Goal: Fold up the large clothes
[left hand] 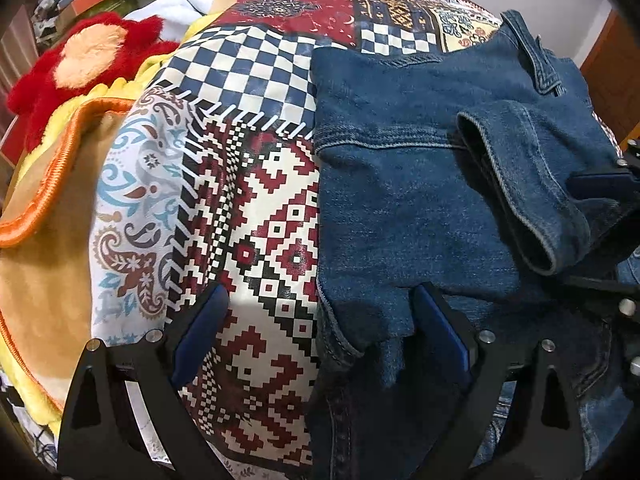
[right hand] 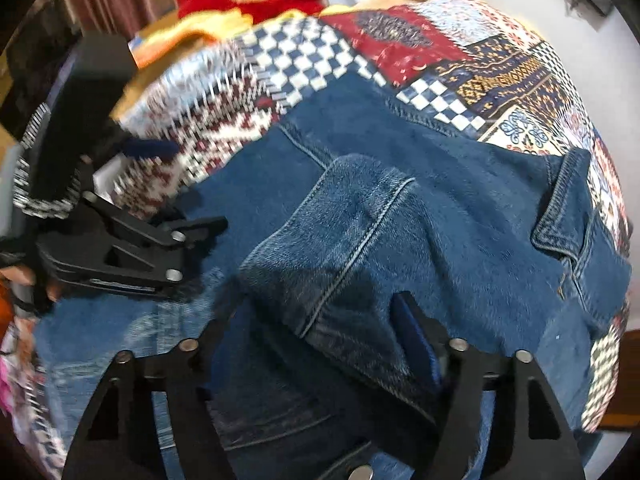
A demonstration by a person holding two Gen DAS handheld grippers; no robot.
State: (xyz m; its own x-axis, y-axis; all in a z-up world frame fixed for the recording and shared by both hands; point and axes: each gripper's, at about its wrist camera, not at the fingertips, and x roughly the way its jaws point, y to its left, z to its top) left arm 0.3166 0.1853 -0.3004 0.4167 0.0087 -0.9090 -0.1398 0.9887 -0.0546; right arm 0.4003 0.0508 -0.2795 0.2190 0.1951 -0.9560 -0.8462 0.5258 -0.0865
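- The right wrist view is smeared by motion blur, so the quilt's print at its left side and the edges of the left tool (right hand: pixel 132 240) are hard to make out there.
- The lower part of the denim jacket (left hand: pixel 400 200) is cut off by the frame bottom and hidden behind the tool bodies in both views; its full outline cannot be seen.
- The denim jacket (right hand: pixel 400 208) is laid on the patchwork quilt (left hand: pixel 256 216), toward its right side in the left wrist view, with a straight hem edge seen at the far end.
- The jacket's long axis is seen running away from the cameras, near to far; a collar or cuff band (right hand: pixel 560 208) is seen at the far right.
- A sleeve (left hand: pixel 532 184) is folded across the jacket body, its open cuff pointing toward the left wrist camera.
- The left tool (left hand: pixel 316 332) is held spread, one blue pad over the quilt and the other over the denim edge; nothing is pinched between them.
- The right tool (right hand: pixel 316 340) is seen with its fingers apart around a raised fold of the sleeve (right hand: pixel 352 240); whether the cloth is actually clamped cannot be told, as one pad is hidden under denim.
- A red plush toy (left hand: pixel 80 64) and a yellow blanket (left hand: pixel 48 208) are seen beyond the quilt at the left.
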